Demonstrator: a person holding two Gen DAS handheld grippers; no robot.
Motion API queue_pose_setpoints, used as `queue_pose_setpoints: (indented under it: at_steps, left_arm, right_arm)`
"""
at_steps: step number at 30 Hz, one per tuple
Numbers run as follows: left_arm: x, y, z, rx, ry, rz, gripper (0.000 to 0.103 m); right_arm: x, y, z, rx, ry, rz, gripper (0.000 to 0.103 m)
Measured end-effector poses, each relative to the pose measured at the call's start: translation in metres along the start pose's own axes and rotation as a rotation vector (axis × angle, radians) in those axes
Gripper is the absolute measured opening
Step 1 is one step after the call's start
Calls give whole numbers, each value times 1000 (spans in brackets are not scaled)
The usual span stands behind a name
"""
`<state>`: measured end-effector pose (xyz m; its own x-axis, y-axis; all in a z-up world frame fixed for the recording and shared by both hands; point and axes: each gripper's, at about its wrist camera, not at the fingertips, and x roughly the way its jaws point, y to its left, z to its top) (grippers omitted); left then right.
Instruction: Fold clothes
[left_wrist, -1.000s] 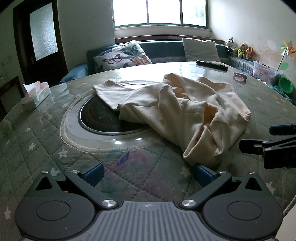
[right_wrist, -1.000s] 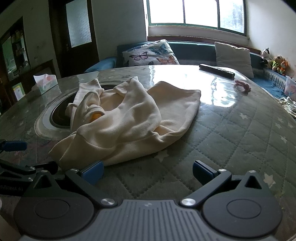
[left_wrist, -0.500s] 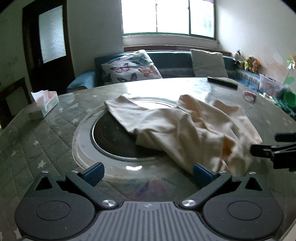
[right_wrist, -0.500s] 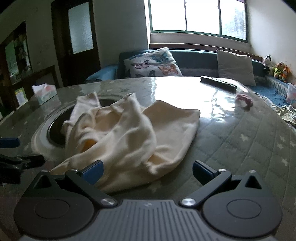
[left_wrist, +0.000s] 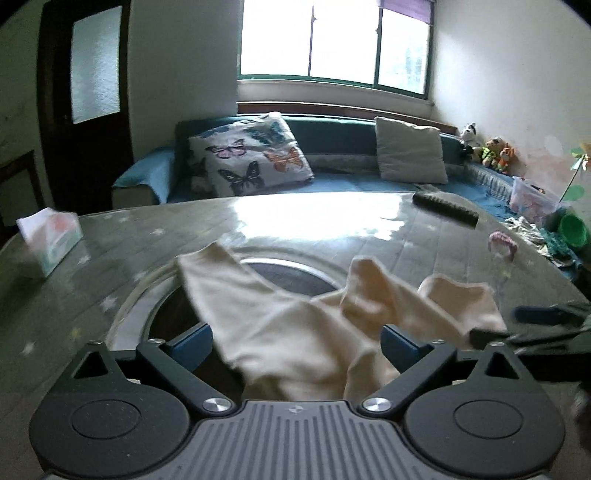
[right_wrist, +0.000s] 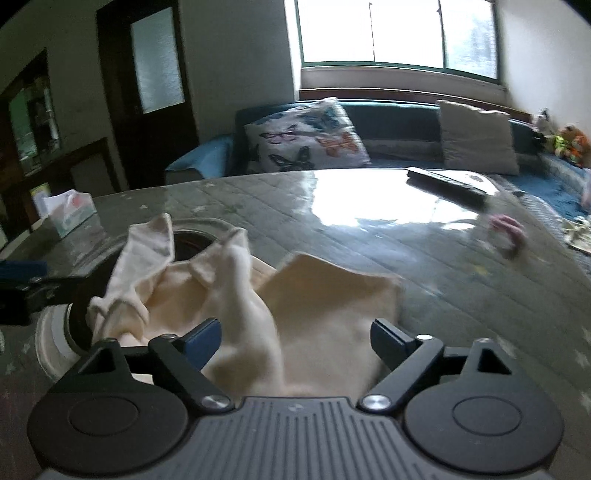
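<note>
The cloth (left_wrist: 295, 332) looks soft and matt. The table (left_wrist: 332, 218) has a shiny, smooth top over quilted fabric.

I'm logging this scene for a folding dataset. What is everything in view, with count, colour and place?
garment: one, cream, crumpled on the table between both grippers
table: one, grey-green quilted cover with stars under glass, dark round inset in the middle
tissue box: one, white and teal, far left of the table
remote: one, black, far right of the table
pink object: one, right edge, too blurred to name
butterfly cushion: one, white, on the sofa
plain cushion: one, beige, on the sofa
soft toys: several, sofa corner
left gripper: black, blue fingers, open over the garment
right gripper: same, open over the garment
</note>
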<state>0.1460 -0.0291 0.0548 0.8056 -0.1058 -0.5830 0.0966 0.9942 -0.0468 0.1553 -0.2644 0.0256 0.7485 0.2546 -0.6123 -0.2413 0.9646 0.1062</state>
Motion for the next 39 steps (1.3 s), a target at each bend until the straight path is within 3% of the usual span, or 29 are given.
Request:
queue_pose_setpoints:
  at_steps: [6, 9, 12, 14, 16, 17, 23, 39]
  left_arm:
    - [36, -5, 15, -1, 59, -46, 88]
    - [52, -6, 15, 13, 101, -48, 78]
    - [64, -6, 11, 19, 142, -72, 59]
    - [70, -6, 7, 21, 169, -89, 32]
    - [72, -5, 3, 24, 183, -100, 14]
    - [72, -4, 1, 26, 185, -103, 10]
    - [49, 6, -3, 6, 143, -86, 4]
    - [-21, 53, -34, -72, 79, 23, 3]
  right_arm:
    - [39, 16, 20, -34, 23, 73, 77]
    - [55, 21, 26, -46, 40, 104, 64]
    - [66, 22, 26, -51, 70, 125, 45]
    - [68, 22, 24, -49, 80, 130, 26]
    - [66, 20, 22, -36, 80, 137, 16]
    - [62, 18, 21, -30, 73, 138, 13]
    - [37, 11, 20, -17, 23, 104, 10]
    - [-36, -5, -5, -41, -70, -42, 10]
